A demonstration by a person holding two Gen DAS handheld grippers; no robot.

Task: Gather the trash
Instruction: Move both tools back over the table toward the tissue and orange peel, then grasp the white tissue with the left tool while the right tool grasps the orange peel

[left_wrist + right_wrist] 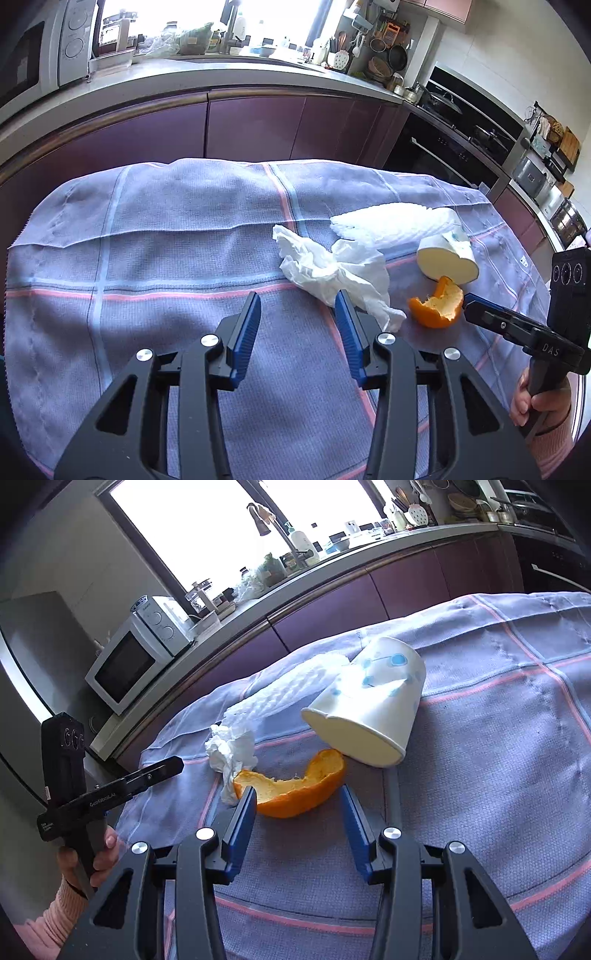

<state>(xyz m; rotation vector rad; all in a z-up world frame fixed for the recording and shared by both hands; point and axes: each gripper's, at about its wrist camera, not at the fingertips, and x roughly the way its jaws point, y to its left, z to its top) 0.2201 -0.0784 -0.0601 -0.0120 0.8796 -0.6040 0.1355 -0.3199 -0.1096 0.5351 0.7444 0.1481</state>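
Note:
On a blue checked tablecloth point(147, 258) lies a small heap of trash. It holds a crumpled white tissue point(328, 266), a white foam net sleeve point(391, 221), a tipped paper cup point(447, 258) and an orange peel point(437, 306). My left gripper point(297, 299) is open and empty, its right fingertip just short of the tissue. My right gripper point(298, 794) is open with the orange peel point(295, 797) lying between its fingertips, and I see no pad pressing on it. The cup point(369, 709), the tissue point(232, 753) and the sleeve point(284, 690) lie beyond.
Behind the table's far edge runs a purple cabinet front point(258, 125) under a cluttered counter, with a microwave point(125, 664) at the left and an oven point(461, 147) at the right. A person's hand point(532, 402) holds the right gripper, and another hand point(96, 856) holds the left.

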